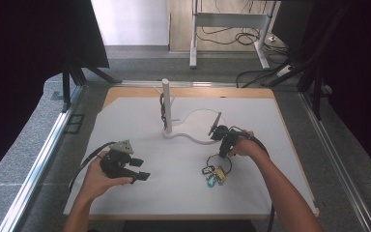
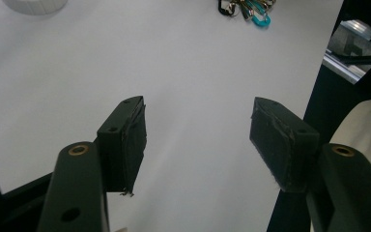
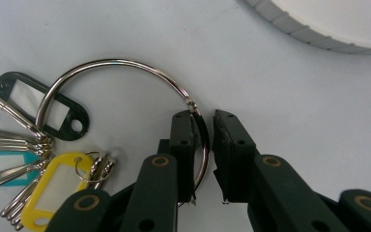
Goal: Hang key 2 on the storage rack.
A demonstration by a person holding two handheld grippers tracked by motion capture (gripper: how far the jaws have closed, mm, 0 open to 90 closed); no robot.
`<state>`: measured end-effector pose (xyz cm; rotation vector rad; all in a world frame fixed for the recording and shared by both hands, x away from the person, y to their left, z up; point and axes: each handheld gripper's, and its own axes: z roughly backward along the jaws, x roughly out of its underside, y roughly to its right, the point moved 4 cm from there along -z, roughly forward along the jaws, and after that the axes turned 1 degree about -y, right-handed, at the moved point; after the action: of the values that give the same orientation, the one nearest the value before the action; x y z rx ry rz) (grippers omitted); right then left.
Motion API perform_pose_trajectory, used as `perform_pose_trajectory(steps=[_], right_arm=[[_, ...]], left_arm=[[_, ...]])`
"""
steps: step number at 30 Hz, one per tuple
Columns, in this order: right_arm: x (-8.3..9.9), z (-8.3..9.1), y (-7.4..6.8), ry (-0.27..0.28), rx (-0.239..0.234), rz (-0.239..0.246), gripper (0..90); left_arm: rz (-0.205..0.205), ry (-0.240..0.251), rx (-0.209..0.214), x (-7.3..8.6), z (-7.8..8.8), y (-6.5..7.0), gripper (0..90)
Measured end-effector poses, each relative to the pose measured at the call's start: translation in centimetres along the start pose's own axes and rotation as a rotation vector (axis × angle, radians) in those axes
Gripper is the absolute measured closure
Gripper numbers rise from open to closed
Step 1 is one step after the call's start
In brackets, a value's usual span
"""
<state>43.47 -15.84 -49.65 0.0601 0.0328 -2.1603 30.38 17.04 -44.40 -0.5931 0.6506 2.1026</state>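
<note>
Right tool (image 3: 204, 126) nearly closed around the big metal key ring (image 3: 121, 64), wire running in the slim gap between the pads, firm pinch or not impossible to tell; ring lying flat on the white counter (image 1: 174, 193), just short of the curved white stand base (image 1: 193, 137). Hanging off the ring: keys, a black tag (image 3: 43, 104), a yellow tag (image 3: 53, 186) and a teal one, label windows blank, no writing readable. Left tool (image 1: 140, 169) released, jaws wide apart over bare counter, well apart from the keys.
</note>
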Motion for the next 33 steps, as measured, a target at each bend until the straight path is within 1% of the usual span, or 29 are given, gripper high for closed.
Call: perform_pose_trajectory(steps=[1,2,3,4,5,7,8,11,12,15,17,23,24,26,29,30,33], right_arm=[[0.0,0.0,-0.1,0.000,0.005,0.000,78.1],[0.0,0.0,0.0,-0.005,0.008,0.011,78.1],[0.0,0.0,-0.1,-0.003,0.006,0.003,77.9],[0.0,0.0,0.0,-0.007,0.009,0.014,78.0],[0.0,0.0,0.0,-0.005,0.010,0.006,77.9],[-0.1,0.1,0.0,-0.015,0.016,0.019,78.2],[-0.1,0.0,0.0,-0.014,0.014,0.020,78.7],[-0.2,0.0,-0.1,-0.024,0.013,0.027,81.5],[-0.3,0.0,-0.1,-0.025,0.011,0.026,81.9],[-0.3,0.0,-0.1,-0.027,0.008,0.023,82.6],[-0.3,0.0,-0.1,-0.029,-0.002,0.017,83.3],[-0.4,0.0,0.0,-0.042,-0.009,0.026,87.5],[-0.4,0.1,0.0,-0.048,-0.007,0.019,87.5],[-0.3,0.3,0.1,-0.049,-0.020,0.011,87.6],[-0.1,1.2,0.1,-0.032,-0.043,-0.005,87.6],[0.0,1.5,0.0,-0.022,-0.056,-0.019,87.7],[0.4,2.7,0.0,-0.015,-0.075,-0.019,87.7]], left_arm=[[0.006,-0.003,0.000,0.1,0.0,-0.1,38.4],[0.015,0.000,-0.002,0.1,-0.1,-0.2,38.4],[0.013,-0.006,-0.003,0.2,0.0,-0.3,38.4],[0.015,-0.004,-0.001,0.2,0.0,-0.3,38.4],[0.016,-0.002,-0.001,0.2,0.0,-0.3,38.4],[0.016,0.000,0.000,0.2,0.1,-0.3,38.4],[0.023,0.006,0.000,0.2,0.1,-0.2,38.4],[0.018,-0.001,0.000,0.2,0.1,-0.3,38.4],[0.024,0.005,0.001,0.2,0.1,-0.2,38.4],[0.022,0.003,0.005,0.2,0.0,-0.2,38.3],[0.017,-0.001,0.005,0.2,0.0,-0.2,38.4],[0.016,0.004,0.003,0.2,0.2,-0.2,38.3],[0.016,0.005,0.003,0.2,0.2,-0.2,38.4],[0.016,0.006,0.003,0.2,0.3,-0.2,38.3],[0.018,0.008,0.001,0.2,0.3,-0.2,38.2],[0.018,0.010,0.001,0.2,0.3,-0.2,38.2],[0.016,0.014,0.002,0.2,0.4,-0.2,38.2]])
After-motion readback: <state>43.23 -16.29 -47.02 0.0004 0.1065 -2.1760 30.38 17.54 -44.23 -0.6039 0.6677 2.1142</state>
